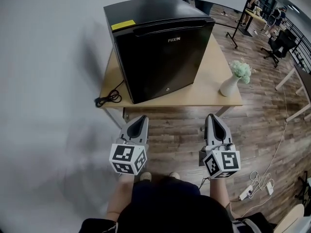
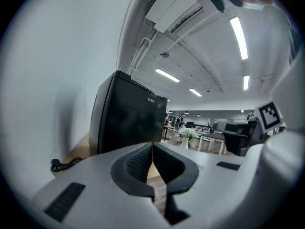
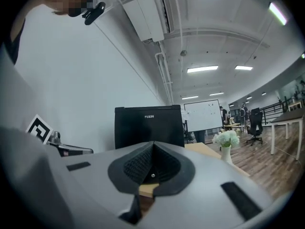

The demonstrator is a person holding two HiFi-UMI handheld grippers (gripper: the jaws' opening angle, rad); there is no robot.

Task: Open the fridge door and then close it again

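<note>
Fridge (image 1: 155, 47) stands on the table (image 1: 206, 93) by the wall (image 1: 48, 57), door shut flush, no gap visible. That fits a door waiting to be opened or one already shut again; the pictures don't say which.

Left tongs (image 1: 142, 119) and right tongs (image 1: 212, 116) are both fully closed and hold nothing. They hang short of the table edge, well apart from the fridge, pointing toward it.

Risks, as a judgement:
- The fridge looks free-standing, so any tug on the door could slide it across the table.
- The handle groove (image 1: 170, 29) along the door top is shallow, so a hook or grip there could slip.
- The vase (image 1: 232, 81) stands near the front right corner, where a swinging door or the right tongs could tip it.
- The cable (image 1: 108, 99) lies loose at the left edge and could snag the left tongs.
- The hinge side is not readable.

Views:
- The head view alone shows both tongs, their gap to the table, the cable and the groove.
- The left gripper view and right gripper view show the pads (image 2: 138, 163) pressed together with nothing between them.
- The right gripper view also shows a whiteboard (image 3: 202, 116) behind the fridge, largely hidden from above.
</note>
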